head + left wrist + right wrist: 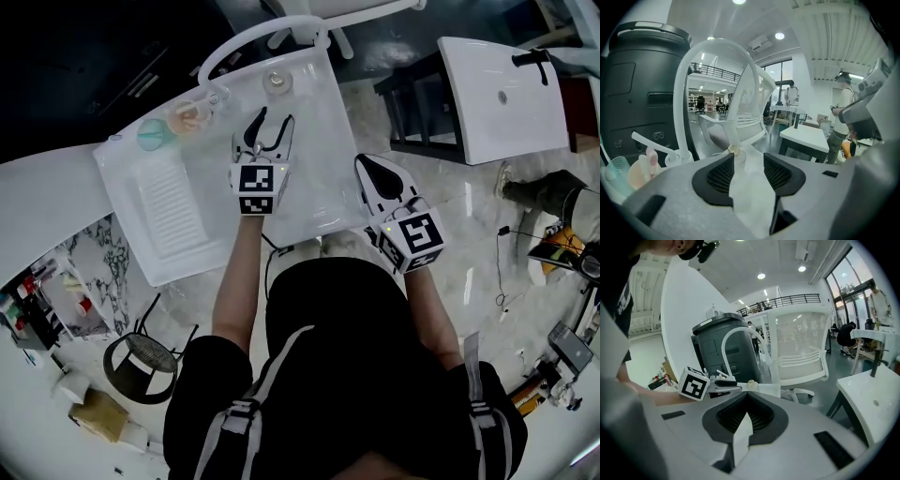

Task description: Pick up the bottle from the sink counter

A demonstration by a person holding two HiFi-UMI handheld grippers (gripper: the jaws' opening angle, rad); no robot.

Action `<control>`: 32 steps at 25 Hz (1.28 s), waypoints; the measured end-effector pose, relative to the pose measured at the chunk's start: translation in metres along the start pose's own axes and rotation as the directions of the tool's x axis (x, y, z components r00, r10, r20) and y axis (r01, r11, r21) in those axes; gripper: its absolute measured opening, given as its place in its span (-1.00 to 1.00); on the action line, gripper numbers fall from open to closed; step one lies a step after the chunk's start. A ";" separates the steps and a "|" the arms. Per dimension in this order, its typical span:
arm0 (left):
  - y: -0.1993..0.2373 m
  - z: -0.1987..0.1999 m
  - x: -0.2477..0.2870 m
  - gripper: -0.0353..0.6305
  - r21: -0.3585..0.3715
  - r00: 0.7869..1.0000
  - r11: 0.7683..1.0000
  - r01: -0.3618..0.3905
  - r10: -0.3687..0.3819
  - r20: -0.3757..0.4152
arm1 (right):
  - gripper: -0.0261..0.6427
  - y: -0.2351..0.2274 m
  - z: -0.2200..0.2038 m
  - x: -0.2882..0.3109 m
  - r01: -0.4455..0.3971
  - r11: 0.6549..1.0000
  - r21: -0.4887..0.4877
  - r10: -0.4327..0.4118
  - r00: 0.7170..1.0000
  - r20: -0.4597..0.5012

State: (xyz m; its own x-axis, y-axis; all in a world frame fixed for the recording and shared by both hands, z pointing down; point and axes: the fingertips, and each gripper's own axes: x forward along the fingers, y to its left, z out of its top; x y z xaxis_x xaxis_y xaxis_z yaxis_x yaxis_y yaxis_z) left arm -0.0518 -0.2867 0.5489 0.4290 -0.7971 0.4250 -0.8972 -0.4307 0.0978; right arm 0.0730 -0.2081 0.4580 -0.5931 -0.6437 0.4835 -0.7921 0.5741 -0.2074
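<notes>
This is most likely a large open-plan office or test hall. A sink bench (pixel 173 202) with an arched tap (pixel 682 108) stands free on a polished marble floor (pixel 441 197) among white swivel chairs (pixel 799 357) and white tables (pixel 806 137). A railed mezzanine (pixel 787 300), recessed ceiling lights (pixel 761 276), tall windows (pixel 843 282) and loose equipment (pixel 567 349) on the floor point the same way.

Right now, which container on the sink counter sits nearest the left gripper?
The gold-capped clear bottle, straight ahead of the left gripper; the teal cup and peach container stand further left.
</notes>
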 end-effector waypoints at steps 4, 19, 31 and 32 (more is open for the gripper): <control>0.012 -0.007 0.014 -0.26 -0.012 1.000 1.000 0.000 0.000 0.002 | -0.91 -0.003 -0.002 0.004 0.007 1.000 0.000 -0.007 1.000 -0.011; 0.033 -0.039 0.061 0.02 -0.035 1.000 0.999 -0.028 0.028 0.004 | -0.91 -0.006 -0.013 0.018 -0.011 1.000 0.010 0.011 0.999 -0.052; 0.045 -0.043 0.096 0.07 -0.013 0.998 0.999 -0.051 0.051 0.028 | -0.91 -0.017 -0.022 0.018 0.013 0.999 0.034 -0.011 0.997 -0.077; 0.044 -0.044 0.099 0.07 -0.007 0.999 0.999 -0.049 0.049 0.023 | -0.91 -0.018 -0.021 0.019 0.017 0.999 0.035 -0.014 0.997 -0.076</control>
State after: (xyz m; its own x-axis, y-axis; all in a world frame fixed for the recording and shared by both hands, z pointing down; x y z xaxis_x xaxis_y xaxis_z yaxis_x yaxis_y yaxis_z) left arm -0.0539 -0.3661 0.6343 0.3871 -0.8268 0.4080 -0.9176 -0.3887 0.0829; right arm 0.0795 -0.2199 0.4888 -0.5694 -0.6111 0.5498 -0.8063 0.5454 -0.2287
